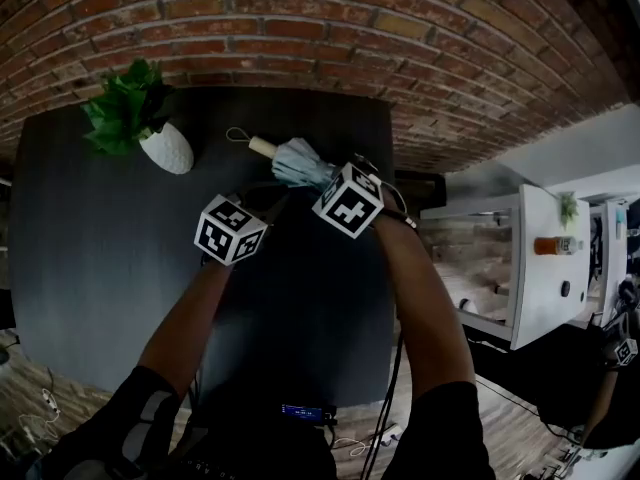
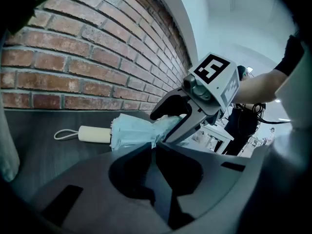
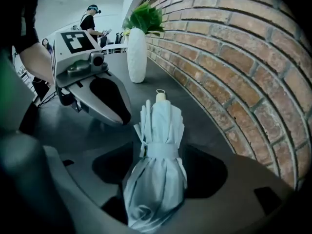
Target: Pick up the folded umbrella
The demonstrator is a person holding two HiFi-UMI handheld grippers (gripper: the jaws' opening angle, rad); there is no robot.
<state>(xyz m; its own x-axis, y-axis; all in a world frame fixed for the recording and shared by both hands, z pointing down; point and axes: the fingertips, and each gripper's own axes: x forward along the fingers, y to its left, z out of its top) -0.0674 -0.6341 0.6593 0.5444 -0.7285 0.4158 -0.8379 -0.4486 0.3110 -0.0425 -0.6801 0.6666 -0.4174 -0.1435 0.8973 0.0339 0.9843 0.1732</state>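
A pale blue folded umbrella point(image 1: 295, 162) lies on the dark table point(image 1: 110, 258) near the brick wall, its cream handle point(image 1: 262, 146) and loop strap pointing left. In the right gripper view the umbrella point(image 3: 158, 145) runs lengthwise between my right gripper's point(image 3: 160, 172) wide jaws, with dark gaps on both sides, so the gripper is open. My right gripper point(image 2: 170, 123) sits over the umbrella's point(image 2: 134, 133) canopy end. Just in front of the umbrella, my left gripper point(image 2: 155, 149) has its jaws together and nothing in them; it hovers point(image 3: 109, 108) left of the umbrella.
A white vase point(image 1: 168, 149) with a green plant point(image 1: 125, 103) stands at the table's back left, beyond the umbrella's handle. The brick wall point(image 1: 330, 28) runs along the far edge. White shelving point(image 1: 520, 268) stands off the right side, and cables hang below the near edge.
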